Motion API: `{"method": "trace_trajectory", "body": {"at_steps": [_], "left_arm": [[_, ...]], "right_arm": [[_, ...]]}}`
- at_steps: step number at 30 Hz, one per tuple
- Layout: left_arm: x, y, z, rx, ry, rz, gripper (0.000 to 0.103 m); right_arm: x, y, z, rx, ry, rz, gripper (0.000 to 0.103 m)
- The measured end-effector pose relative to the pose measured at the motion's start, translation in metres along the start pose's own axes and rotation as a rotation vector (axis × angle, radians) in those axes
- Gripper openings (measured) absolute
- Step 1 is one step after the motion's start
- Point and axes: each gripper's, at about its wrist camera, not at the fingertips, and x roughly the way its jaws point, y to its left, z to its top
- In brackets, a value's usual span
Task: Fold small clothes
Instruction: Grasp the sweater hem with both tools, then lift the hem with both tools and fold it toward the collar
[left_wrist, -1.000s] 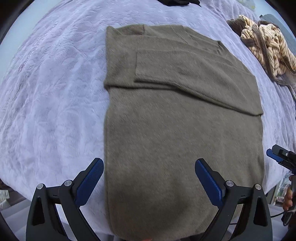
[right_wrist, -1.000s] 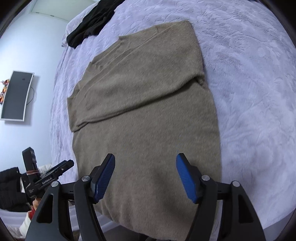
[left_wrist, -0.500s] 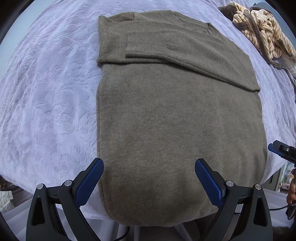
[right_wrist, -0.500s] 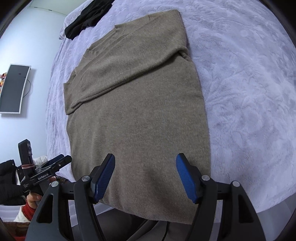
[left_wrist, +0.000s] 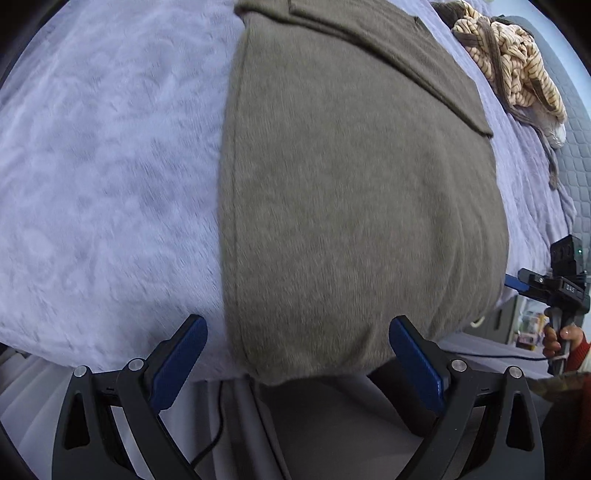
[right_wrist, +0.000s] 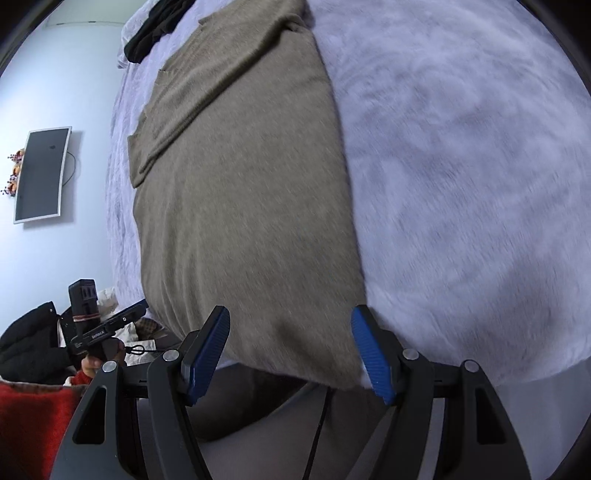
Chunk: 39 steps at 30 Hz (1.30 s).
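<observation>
Sweater (left_wrist: 354, 192): olive-brown knit, lying flat on the bed, sleeves folded in across the chest at the far end. Body forms a long rectangle; the hem at the near end hangs slightly over the bed edge.

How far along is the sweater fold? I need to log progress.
Done: both sleeves lie folded across the brown sweater. In hand: nothing yet; the left gripper and right gripper hang open at its hem on the bed edge. Left: gripping the hem and folding it up.
</observation>
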Motion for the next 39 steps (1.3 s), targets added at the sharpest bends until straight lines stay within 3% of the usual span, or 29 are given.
{"method": "trace_trajectory", "body": {"at_steps": [4, 9, 12, 17, 19, 20, 21, 22, 23, 24, 32, 39], "left_arm": [[0.013, 0.001, -0.008, -0.022, 0.036, -0.094, 0.099], [0.024, -0.001, -0.014, -0.012, 0.059, -0.129, 0.099], [0.027, 0.002, -0.019, -0.017, 0.078, -0.156, 0.099], [0.044, -0.001, -0.022, -0.041, 0.131, -0.205, 0.099], [0.043, -0.004, -0.024, -0.033, 0.121, -0.192, 0.085], [0.041, -0.004, -0.026, -0.030, 0.121, -0.185, 0.068], [0.041, -0.003, -0.026, -0.030, 0.120, -0.188, 0.049], [0.039, -0.001, -0.027, -0.035, 0.121, -0.220, 0.038], [0.039, 0.001, -0.027, -0.042, 0.123, -0.252, 0.021], [0.036, 0.002, -0.028, -0.051, 0.125, -0.278, 0.016], [-0.013, 0.000, -0.019, -0.108, 0.004, -0.466, 0.016], [-0.050, -0.001, 0.029, -0.149, -0.167, -0.587, 0.016]], "right_arm": [[0.001, -0.016, -0.011, 0.025, 0.031, 0.008, 0.072], [0.033, -0.014, -0.021, -0.023, 0.158, 0.034, 0.072], [0.049, -0.001, -0.024, -0.071, 0.181, 0.085, 0.074], [0.077, 0.009, -0.021, -0.074, 0.223, 0.073, 0.074], [0.082, 0.009, -0.024, -0.062, 0.253, 0.068, 0.072], [0.082, 0.010, -0.024, -0.049, 0.262, 0.078, 0.070], [0.080, 0.011, -0.024, -0.034, 0.263, 0.099, 0.054], [0.076, 0.011, -0.024, -0.015, 0.256, 0.123, 0.029], [0.073, 0.011, -0.024, -0.006, 0.251, 0.135, 0.019], [0.069, 0.011, -0.024, 0.003, 0.248, 0.155, 0.013], [0.033, 0.030, -0.019, 0.054, 0.134, 0.388, 0.011], [0.004, 0.052, 0.017, 0.067, -0.022, 0.565, 0.009]]}}
